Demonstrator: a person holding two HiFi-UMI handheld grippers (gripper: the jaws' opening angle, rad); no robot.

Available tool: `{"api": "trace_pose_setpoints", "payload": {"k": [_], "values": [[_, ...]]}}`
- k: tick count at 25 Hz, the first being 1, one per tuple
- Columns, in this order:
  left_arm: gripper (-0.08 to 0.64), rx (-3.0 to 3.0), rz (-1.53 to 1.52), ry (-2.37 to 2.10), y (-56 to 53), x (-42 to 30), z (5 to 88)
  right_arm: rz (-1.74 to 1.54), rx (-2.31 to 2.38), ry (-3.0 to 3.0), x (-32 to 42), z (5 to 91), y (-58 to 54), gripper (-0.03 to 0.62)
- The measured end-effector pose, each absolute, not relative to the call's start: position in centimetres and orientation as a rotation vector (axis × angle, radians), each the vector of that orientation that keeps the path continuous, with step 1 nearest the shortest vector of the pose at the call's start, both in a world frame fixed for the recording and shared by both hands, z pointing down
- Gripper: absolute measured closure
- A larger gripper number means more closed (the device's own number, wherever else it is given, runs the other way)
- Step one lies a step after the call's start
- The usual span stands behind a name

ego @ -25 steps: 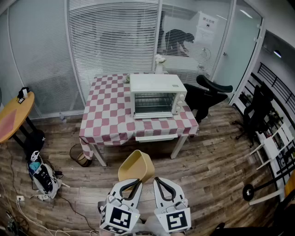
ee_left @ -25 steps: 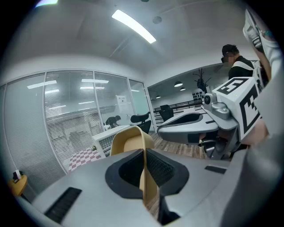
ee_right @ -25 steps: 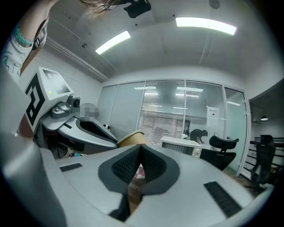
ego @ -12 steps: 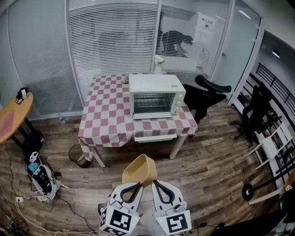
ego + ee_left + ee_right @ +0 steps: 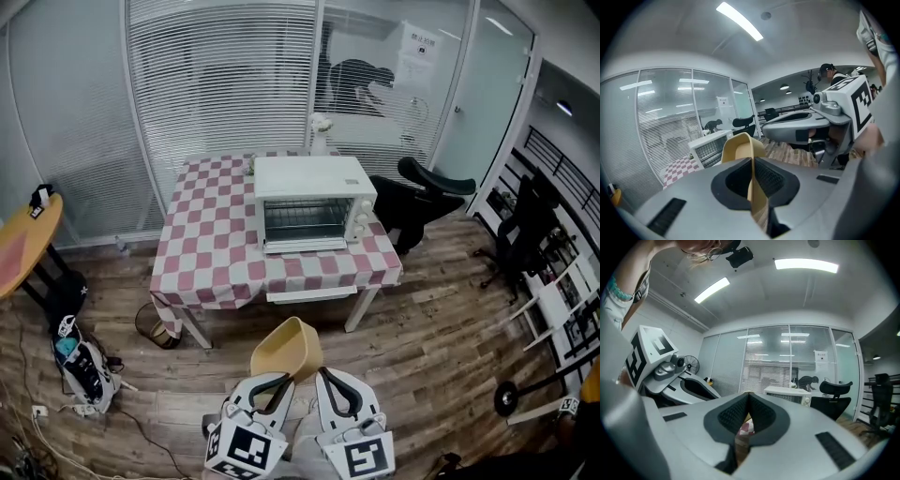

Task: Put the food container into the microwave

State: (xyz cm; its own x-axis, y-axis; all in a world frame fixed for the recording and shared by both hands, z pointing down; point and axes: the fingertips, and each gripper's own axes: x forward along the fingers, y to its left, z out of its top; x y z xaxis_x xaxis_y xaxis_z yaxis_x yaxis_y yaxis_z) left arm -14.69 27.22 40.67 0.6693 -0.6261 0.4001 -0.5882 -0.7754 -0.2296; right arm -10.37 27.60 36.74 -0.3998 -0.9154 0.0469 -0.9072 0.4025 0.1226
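Note:
A tan food container [image 5: 286, 348] hangs over the wooden floor, short of the table. My left gripper [image 5: 279, 380] is shut on its near wall. In the left gripper view the container's wall [image 5: 740, 149] stands pinched between the black pads of the left gripper [image 5: 753, 176]. My right gripper [image 5: 324, 377] is right beside it, shut with nothing in it; its tips [image 5: 748, 395] meet in the right gripper view. The white microwave [image 5: 313, 202] stands on the checkered table [image 5: 211, 258], door shut, also seen as the microwave [image 5: 710, 147] and the microwave [image 5: 788, 393].
A black office chair [image 5: 424, 192] stands right of the table. A basket [image 5: 150, 324] sits under the table's left corner. A bag [image 5: 80, 364] and cables lie on the floor at left, beside an orange round table [image 5: 23, 242]. Glass walls with blinds stand behind.
The view has shifted a little, so the table and microwave sit slightly lower and more to the left. The container stays pinched in the left gripper; both grippers keep their pose.

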Motion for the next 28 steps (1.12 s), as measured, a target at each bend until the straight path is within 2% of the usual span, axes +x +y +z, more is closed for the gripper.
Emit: {"api": "trace_pose_setpoints", "payload": {"k": [11, 28], "values": [[0.531, -2.758, -0.691, 1.116, 16.7, -10.3, 39.1, -0.178, 1.573, -2.606, -6.1, 35.0, 16.9, 0.600], [0.532, -2.712, -0.723, 1.252, 10.3, -5.5, 38.7, -0.179, 1.451, -2.689, -1.1, 34.7, 10.1, 0.600]]}}
